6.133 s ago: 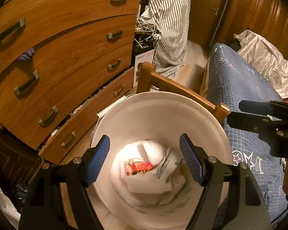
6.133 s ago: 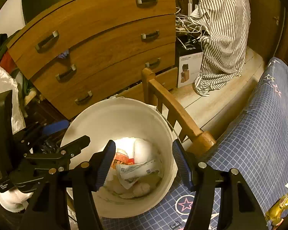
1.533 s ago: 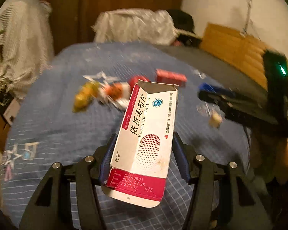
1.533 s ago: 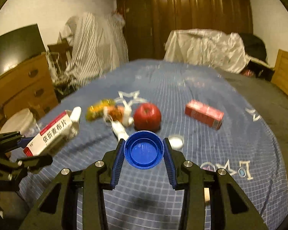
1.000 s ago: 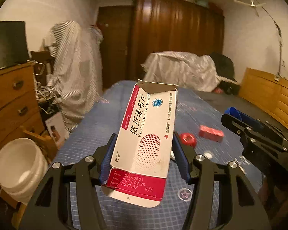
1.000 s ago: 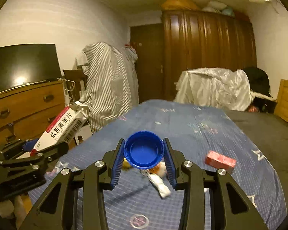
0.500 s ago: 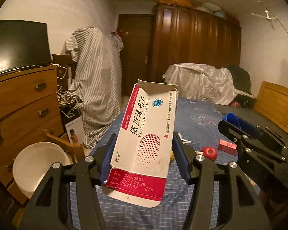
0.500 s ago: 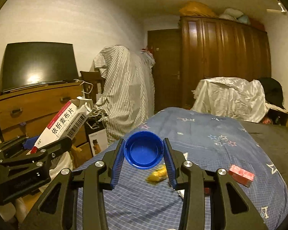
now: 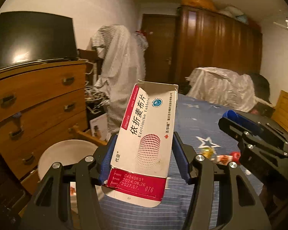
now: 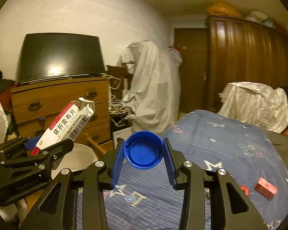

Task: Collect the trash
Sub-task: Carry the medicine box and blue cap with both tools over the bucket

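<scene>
Left hand-held gripper [image 9: 142, 158] pinching a white-and-red medicine box [image 9: 144, 141] across its width, both blue pads pressed against the box's long sides; box stands tilted, torn open end up, printed date strip at the bottom. Seen from the right wrist view, the same box [image 10: 67, 124] sticks up at a slant out of the left hand-held gripper, barcode side showing. Right hand-held gripper [image 10: 144, 162] clamped on a blue bottle cap [image 10: 144, 151], hollow side facing the camera, pads touching its rim on either side. Both held above the near edge of the bed [image 9: 197, 118], which carries a blue checked cover with star prints. White bin [image 9: 67, 153] sits on the floor low at the left, beside a wooden chair frame [image 9: 86, 134] and in front of the wooden dresser [image 9: 38, 99]; its contents cannot be made out from here. Left on the bed: a red box [image 10: 266, 187], a small red round item [image 9: 235, 155], and a few crumpled wrappers [image 9: 209, 151], blurred. Dark television [image 10: 61, 57] on top of the dresser. Striped cloth [image 10: 151, 88] draped over something tall beyond it. Dark wardrobe [image 10: 249, 61] along the far wall, pale sheet [image 10: 255, 99] heaped at the bed's far end.
</scene>
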`<state>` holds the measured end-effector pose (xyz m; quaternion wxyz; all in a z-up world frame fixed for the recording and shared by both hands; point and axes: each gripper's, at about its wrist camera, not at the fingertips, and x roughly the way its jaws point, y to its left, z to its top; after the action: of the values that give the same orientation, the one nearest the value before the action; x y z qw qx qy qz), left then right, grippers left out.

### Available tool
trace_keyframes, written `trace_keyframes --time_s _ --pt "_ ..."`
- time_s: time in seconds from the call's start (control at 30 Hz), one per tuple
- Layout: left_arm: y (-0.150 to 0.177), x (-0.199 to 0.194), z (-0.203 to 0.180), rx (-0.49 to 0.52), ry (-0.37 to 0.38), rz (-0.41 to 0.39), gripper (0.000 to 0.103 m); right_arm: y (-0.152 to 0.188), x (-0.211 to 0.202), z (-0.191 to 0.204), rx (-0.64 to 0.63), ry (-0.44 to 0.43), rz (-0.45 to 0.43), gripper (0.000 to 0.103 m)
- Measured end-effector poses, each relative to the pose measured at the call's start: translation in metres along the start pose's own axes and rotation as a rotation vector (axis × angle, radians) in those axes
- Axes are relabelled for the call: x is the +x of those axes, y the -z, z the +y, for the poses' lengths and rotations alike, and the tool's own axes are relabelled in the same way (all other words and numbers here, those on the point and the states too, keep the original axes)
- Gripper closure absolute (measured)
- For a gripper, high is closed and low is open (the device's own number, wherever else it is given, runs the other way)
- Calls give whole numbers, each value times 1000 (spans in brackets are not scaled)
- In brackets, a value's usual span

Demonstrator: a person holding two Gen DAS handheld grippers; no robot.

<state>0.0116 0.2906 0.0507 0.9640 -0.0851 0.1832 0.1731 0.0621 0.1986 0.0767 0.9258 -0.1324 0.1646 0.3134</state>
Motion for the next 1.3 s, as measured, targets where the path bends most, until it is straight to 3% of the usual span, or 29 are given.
trace_keyframes --time_s 0.4,0.67,1.03,1.3 --pt "-6 10 86 -75 -129 45 49 -33 84 104 -58 -145 84 62" --pt "-3 30 128 -102 -181 113 49 -43 158 154 -76 -243 205 62" --pt "21 74 184 -158 -219 268 49 -22 257 202 -86 -365 434 62" --pt "42 109 213 -177 -223 375 49 12 312 218 -102 -395 579 62"
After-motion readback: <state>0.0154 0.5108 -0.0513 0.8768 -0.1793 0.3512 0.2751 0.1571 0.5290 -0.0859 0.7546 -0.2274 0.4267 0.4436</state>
